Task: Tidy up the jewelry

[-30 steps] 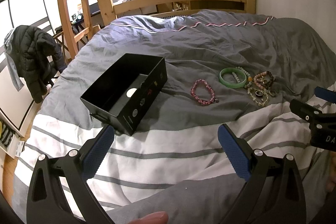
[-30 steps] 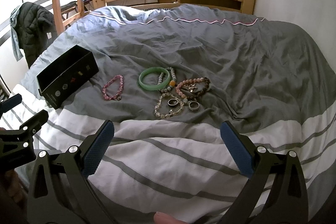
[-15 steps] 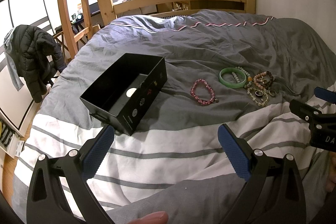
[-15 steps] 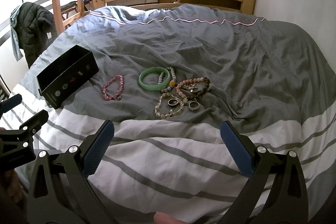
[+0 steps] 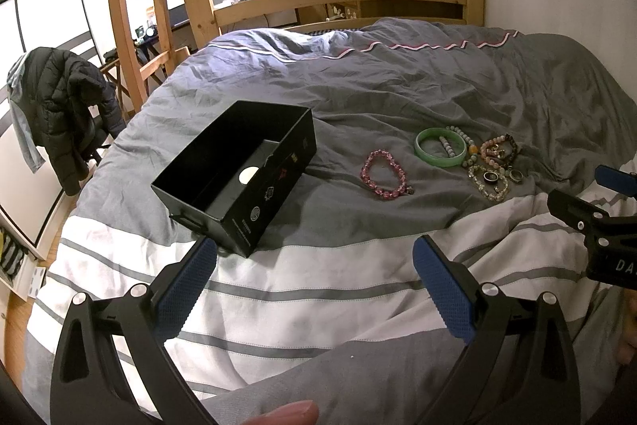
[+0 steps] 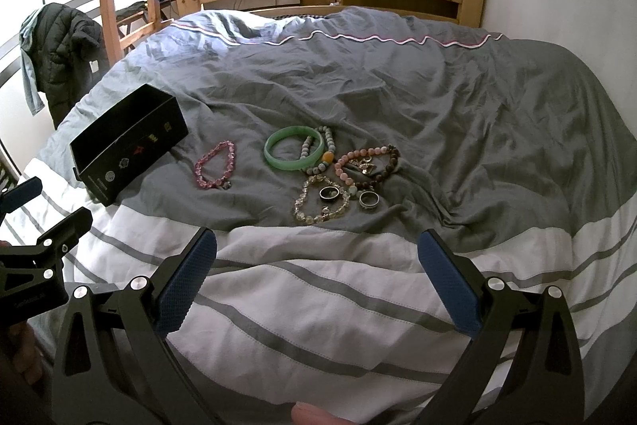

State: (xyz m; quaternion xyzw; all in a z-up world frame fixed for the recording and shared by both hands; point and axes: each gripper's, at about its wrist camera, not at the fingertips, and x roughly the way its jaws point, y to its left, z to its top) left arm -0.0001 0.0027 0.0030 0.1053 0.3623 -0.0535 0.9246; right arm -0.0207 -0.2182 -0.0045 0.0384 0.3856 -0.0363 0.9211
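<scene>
My left gripper (image 5: 314,289) and right gripper (image 6: 316,285) hover spread wide and empty over the striped duvet (image 6: 318,305). Jewelry (image 6: 334,174) clusters mid-frame, black box (image 5: 239,174) centre-left. Best start: pinch the lone pink bracelet (image 6: 217,166) squarely, avoiding fabric.

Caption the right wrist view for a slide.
Open right tool above bed, facing scattered jewelry and black box.

An open black box (image 5: 239,182) sits on the bed. Beside it lies a pink bead bracelet (image 6: 215,166), then a green bangle (image 6: 294,147) touching a cluster of beaded bracelets (image 6: 368,166) (two rings (image 6: 329,192) among them).
</scene>
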